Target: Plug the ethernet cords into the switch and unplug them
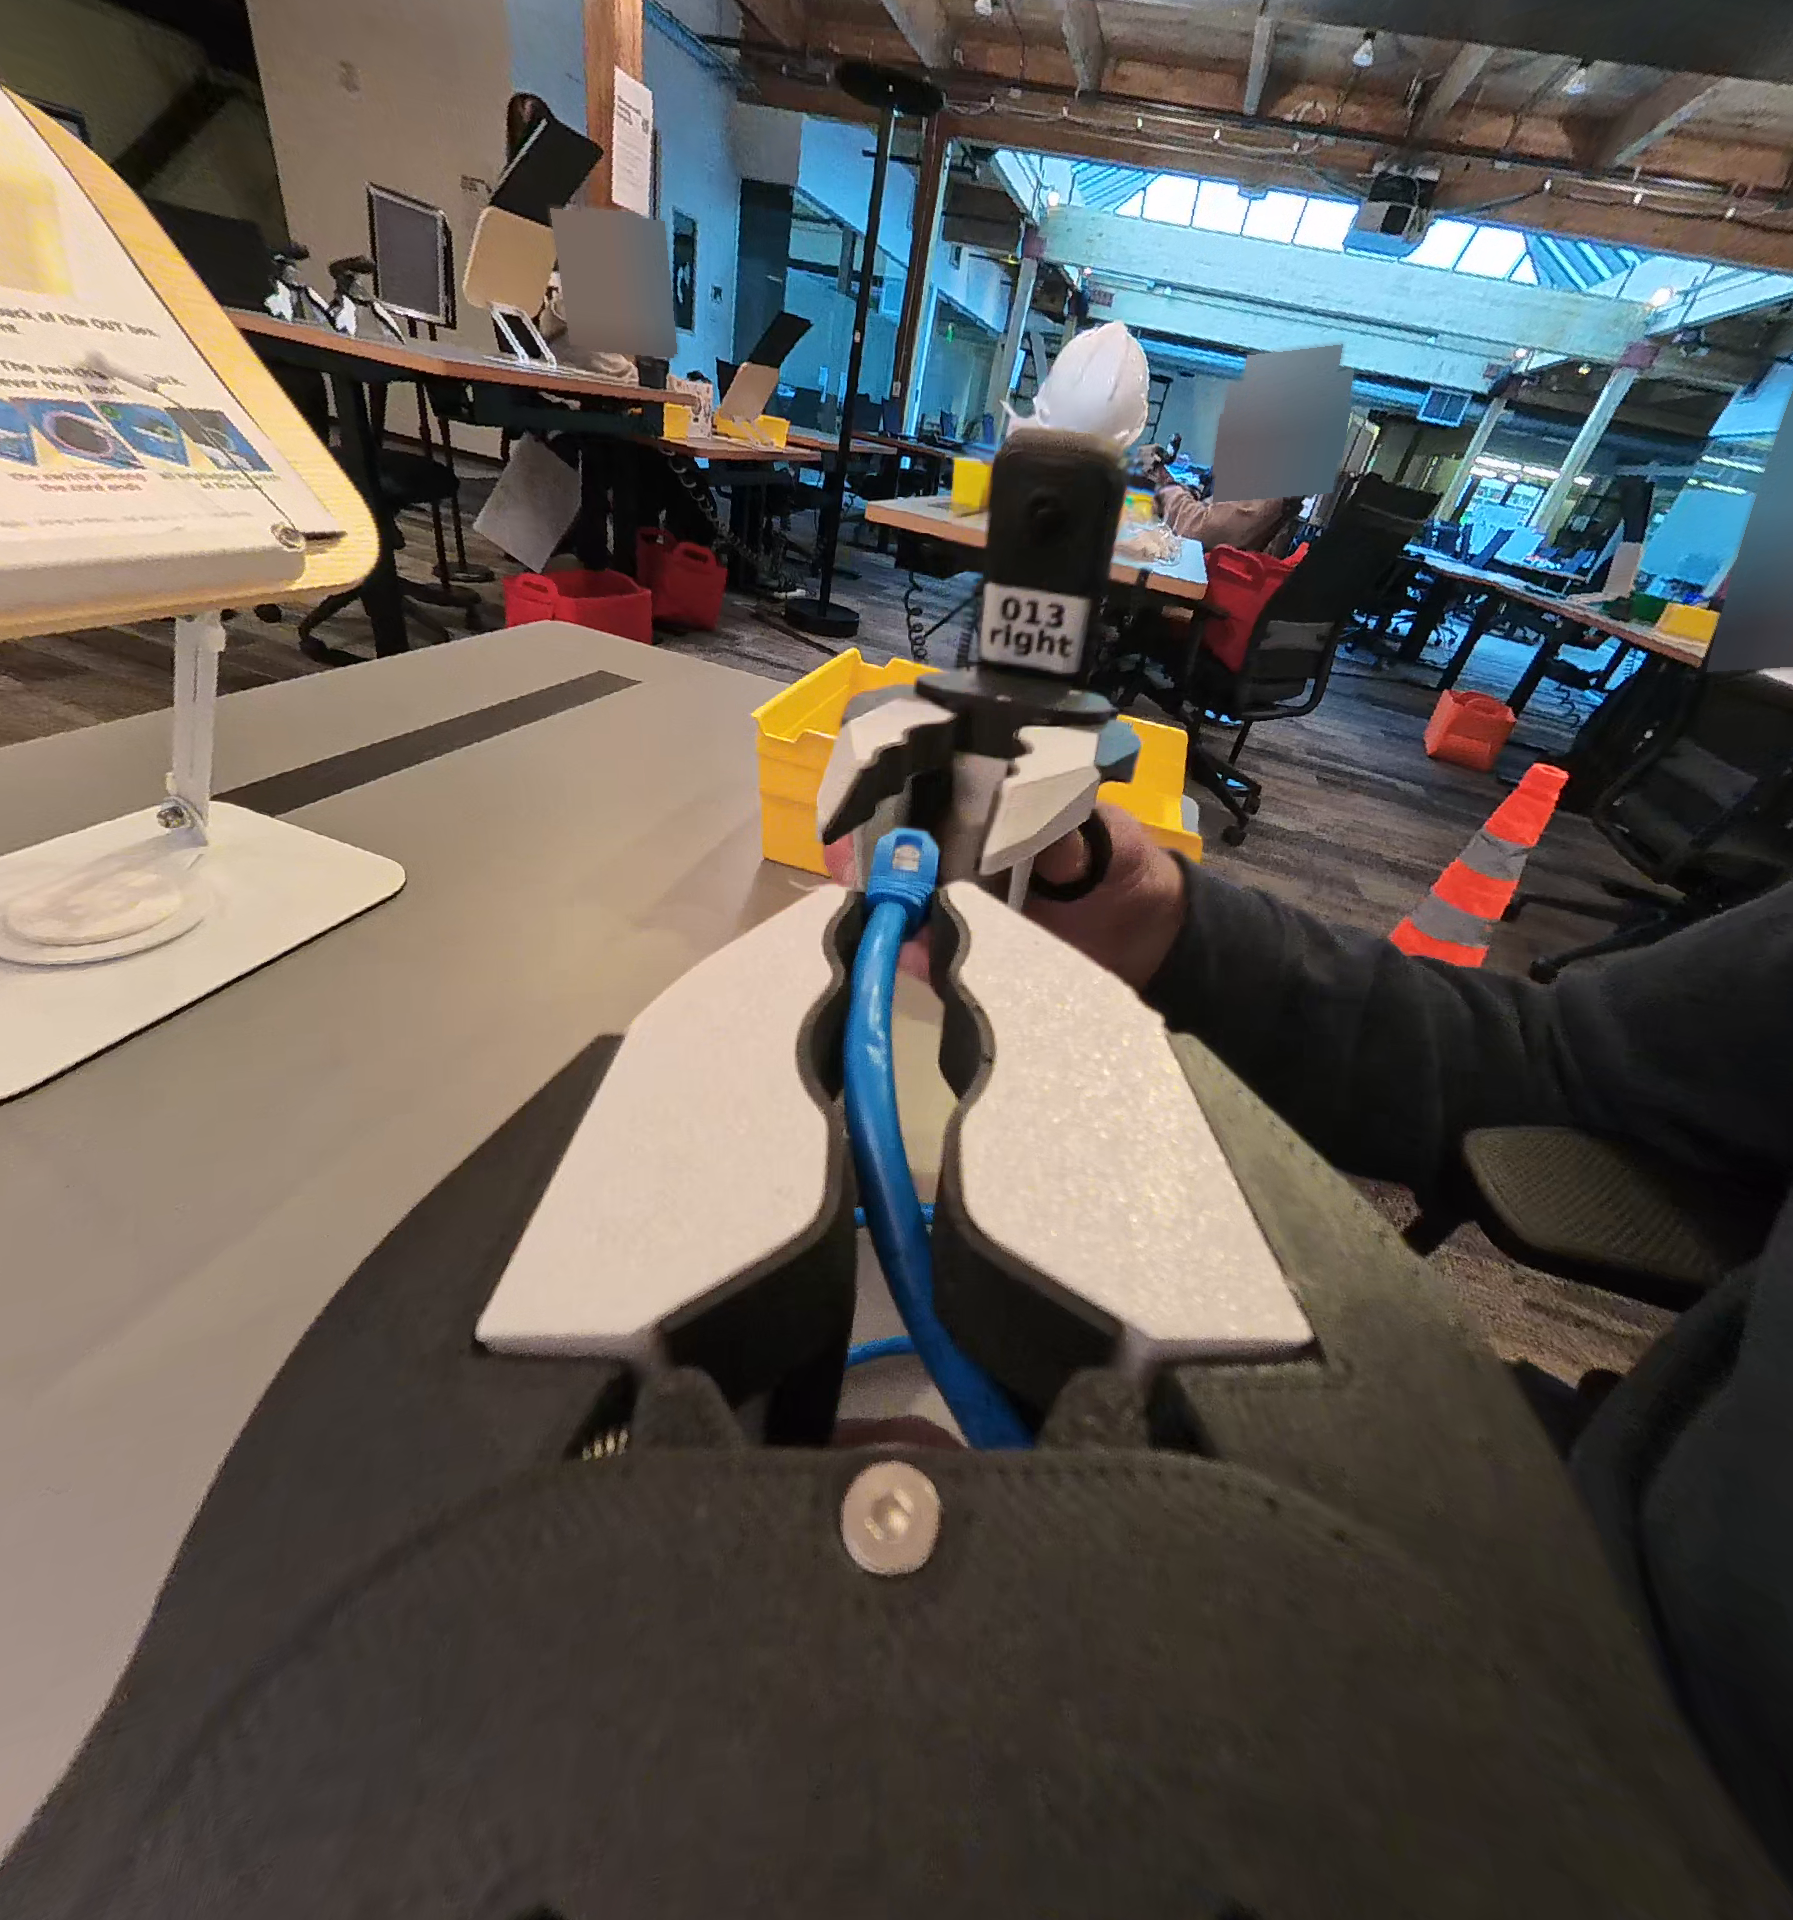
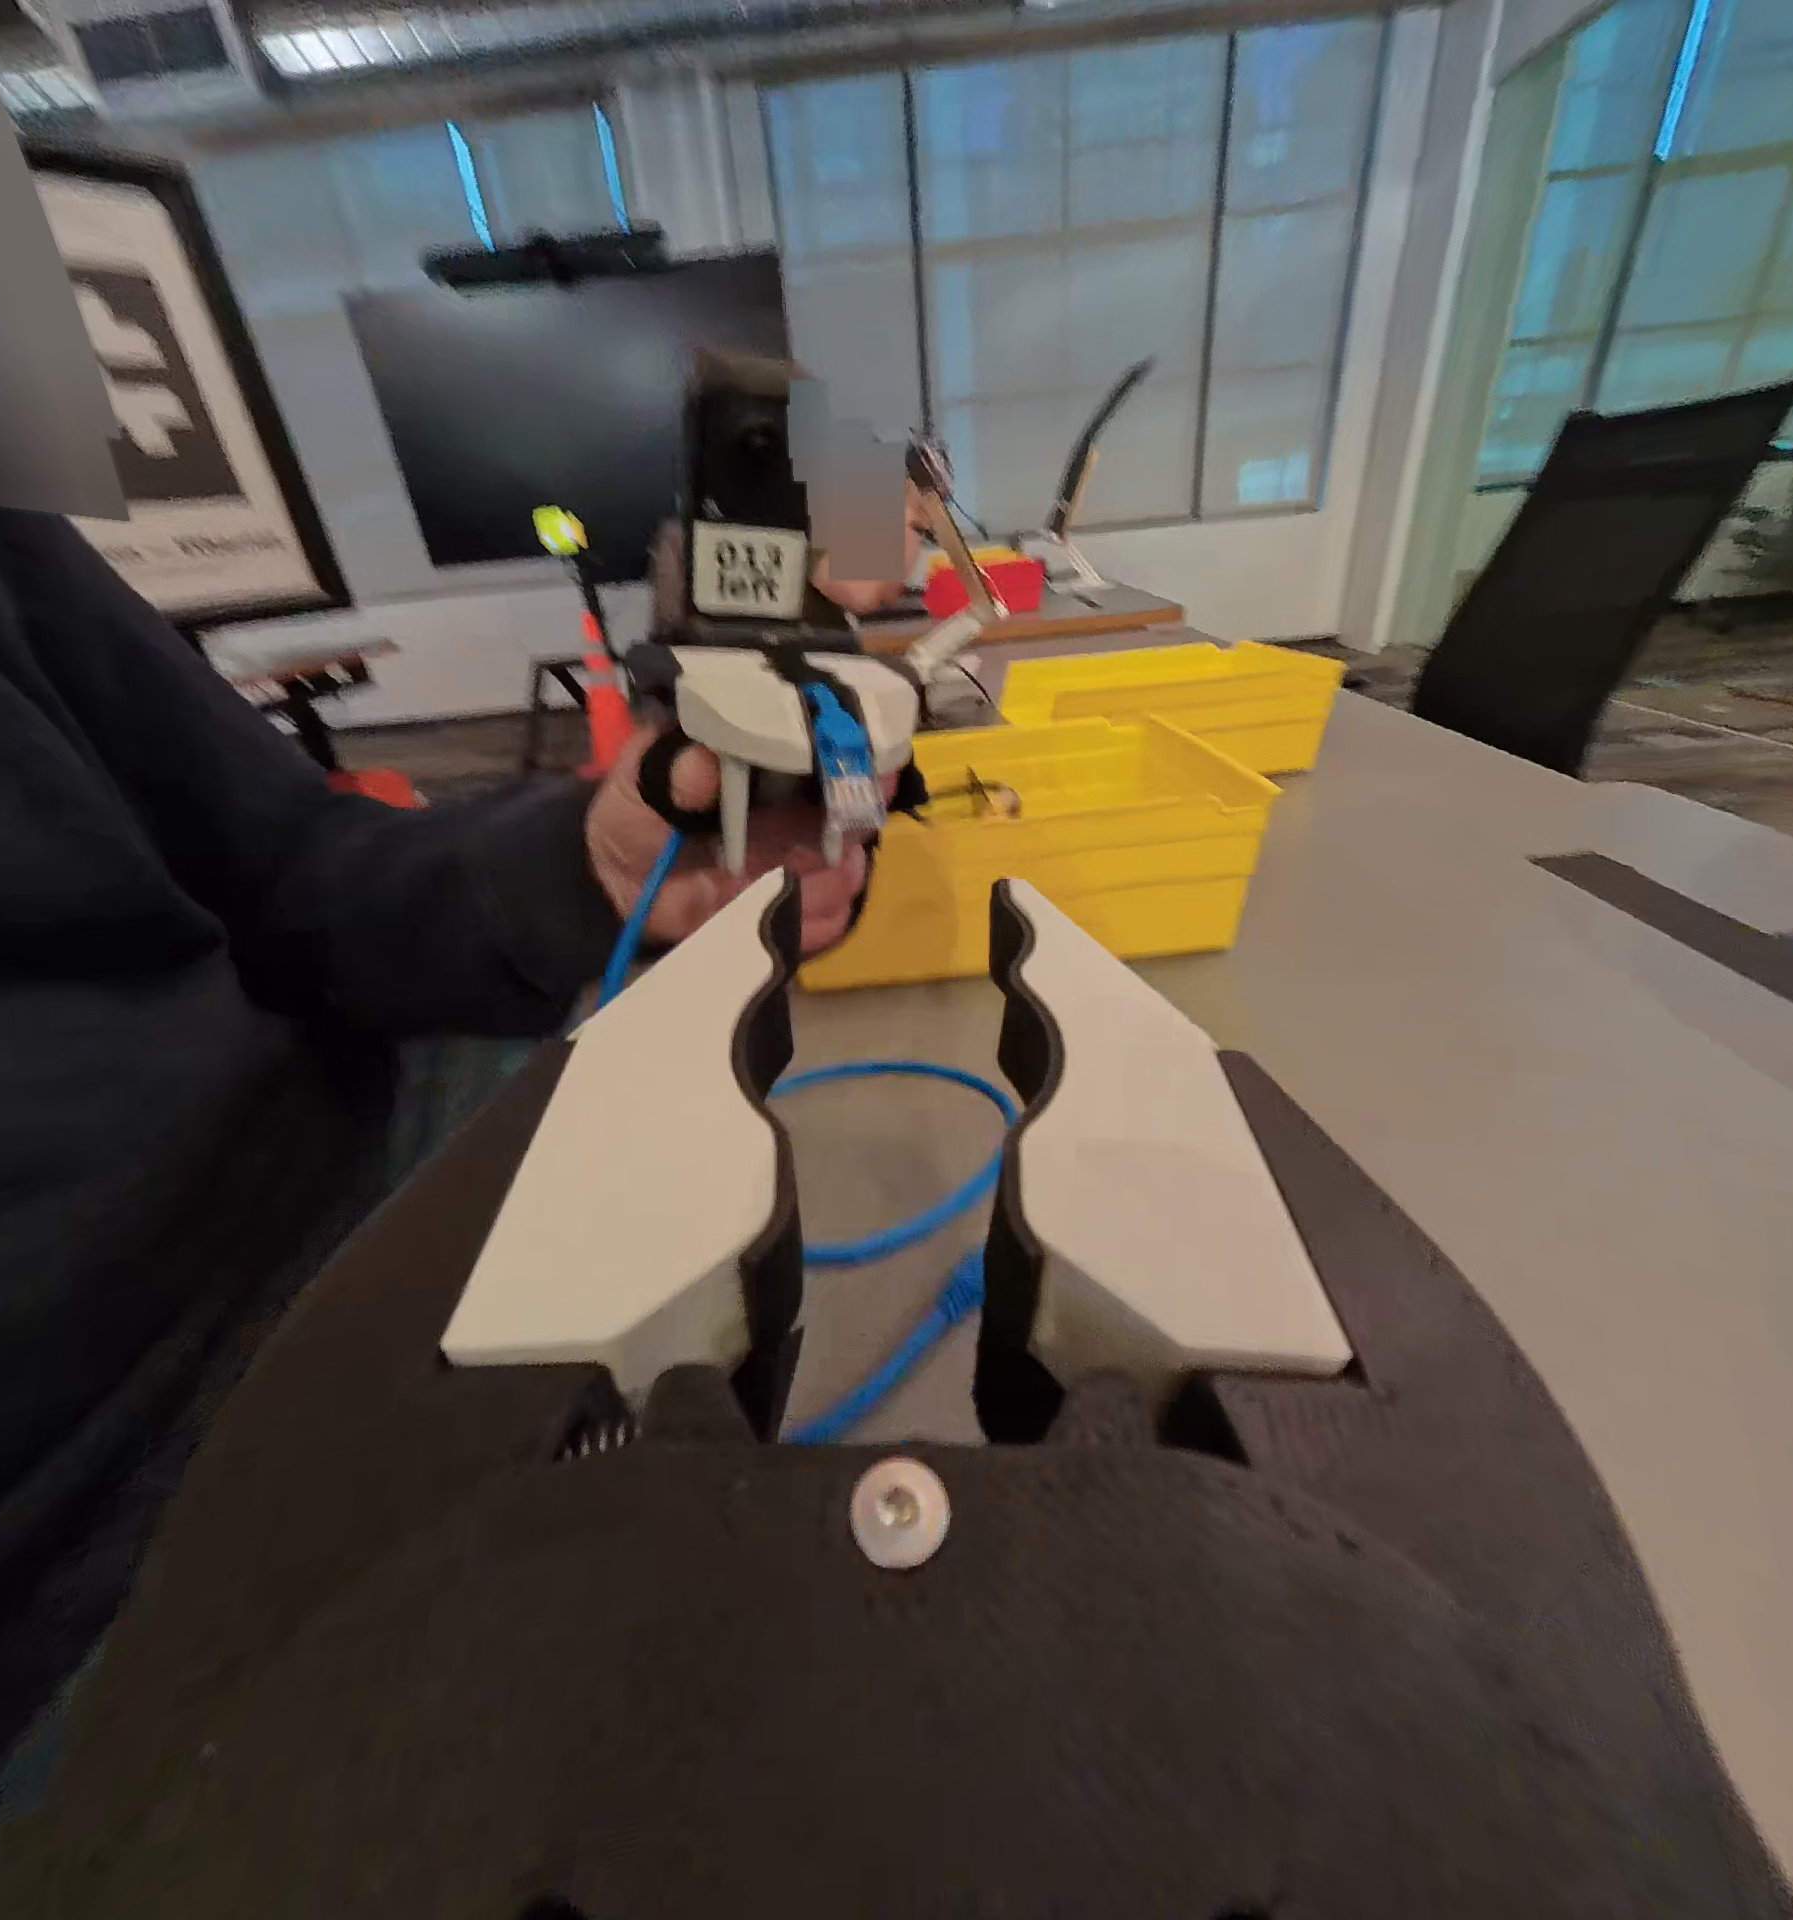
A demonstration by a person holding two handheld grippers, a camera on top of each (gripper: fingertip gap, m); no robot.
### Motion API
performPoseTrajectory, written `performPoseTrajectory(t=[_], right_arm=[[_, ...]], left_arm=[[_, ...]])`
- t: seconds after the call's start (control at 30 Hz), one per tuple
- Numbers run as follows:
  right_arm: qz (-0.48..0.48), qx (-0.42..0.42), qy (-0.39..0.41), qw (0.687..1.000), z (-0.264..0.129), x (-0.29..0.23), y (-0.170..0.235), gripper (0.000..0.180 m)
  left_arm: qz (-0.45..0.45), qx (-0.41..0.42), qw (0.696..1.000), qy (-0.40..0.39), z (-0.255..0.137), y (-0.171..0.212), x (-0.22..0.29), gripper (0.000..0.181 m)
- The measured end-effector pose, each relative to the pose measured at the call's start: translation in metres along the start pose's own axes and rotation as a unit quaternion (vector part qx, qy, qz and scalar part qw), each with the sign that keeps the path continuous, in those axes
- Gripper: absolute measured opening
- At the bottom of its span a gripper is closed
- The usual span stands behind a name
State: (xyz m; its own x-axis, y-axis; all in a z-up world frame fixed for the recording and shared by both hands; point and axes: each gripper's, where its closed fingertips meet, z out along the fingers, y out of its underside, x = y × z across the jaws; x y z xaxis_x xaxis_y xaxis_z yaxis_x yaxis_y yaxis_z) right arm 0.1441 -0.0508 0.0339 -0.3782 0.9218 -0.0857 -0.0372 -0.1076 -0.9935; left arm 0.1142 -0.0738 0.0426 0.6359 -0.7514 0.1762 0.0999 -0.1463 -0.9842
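Left gripper (image 1: 892, 914) clamps blue ethernet cord (image 1: 876, 1091) beside yellow plastic bin (image 2: 1079, 831); right gripper (image 2: 892, 914) gapes empty. Pre-insertion; switch unseen, locate next.

Black gripper body (image 1: 871, 1662), white fingers (image 1: 684, 1164) with wavy black pads, silver screw (image 1: 890, 1523), dark sleeve (image 1: 1391, 1039)

Left gripper (image 1: 892, 914) fingers clamped — right gripper (image 2: 892, 914) fingers apart.

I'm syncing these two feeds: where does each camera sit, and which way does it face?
Left wrist view: on the left claw, shut on the blue cord, facing the right claw and a sleeve.
Right wrist view: on the open right claw, facing the left claw and a sleeve.
Shared: cord, yellow bins, grey table.
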Motion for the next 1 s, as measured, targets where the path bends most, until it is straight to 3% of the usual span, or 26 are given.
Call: performPoseTrajectory(t=[0.13,0.3,0.4,0.53,0.83,1.0], right_arm=[[-0.036,-0.117,0.081,0.989,-0.033,0.015,0.033,0.039],[-0.102,-0.373,0.16,0.908,-0.096,0.037,0.128,0.048],[-0.071,-0.363,0.13,0.92,-0.089,0.03,0.147,0.065],[-0.046,-0.399,0.101,0.91,-0.085,0.039,0.176,0.08],[-0.029,-0.402,0.033,0.914,-0.077,0.04,0.184,0.065],[0.005,-0.395,0.061,0.916,-0.077,0.043,0.182,0.063]], left_arm=[[0.015,-0.027,1.0,-0.004,-0.007,0.007,-0.002,0.012],[0.019,-0.039,0.999,-0.005,-0.011,0.016,-0.003,0.012],[0.018,-0.044,0.999,-0.006,-0.011,0.021,-0.005,0.012],[0.017,-0.046,0.999,0.0,-0.01,0.024,-0.004,0.012],[0.01,-0.039,0.999,0.003,-0.011,0.028,-0.006,0.012],[0.008,-0.041,0.999,0.002,-0.012,0.031,-0.009,0.012]])
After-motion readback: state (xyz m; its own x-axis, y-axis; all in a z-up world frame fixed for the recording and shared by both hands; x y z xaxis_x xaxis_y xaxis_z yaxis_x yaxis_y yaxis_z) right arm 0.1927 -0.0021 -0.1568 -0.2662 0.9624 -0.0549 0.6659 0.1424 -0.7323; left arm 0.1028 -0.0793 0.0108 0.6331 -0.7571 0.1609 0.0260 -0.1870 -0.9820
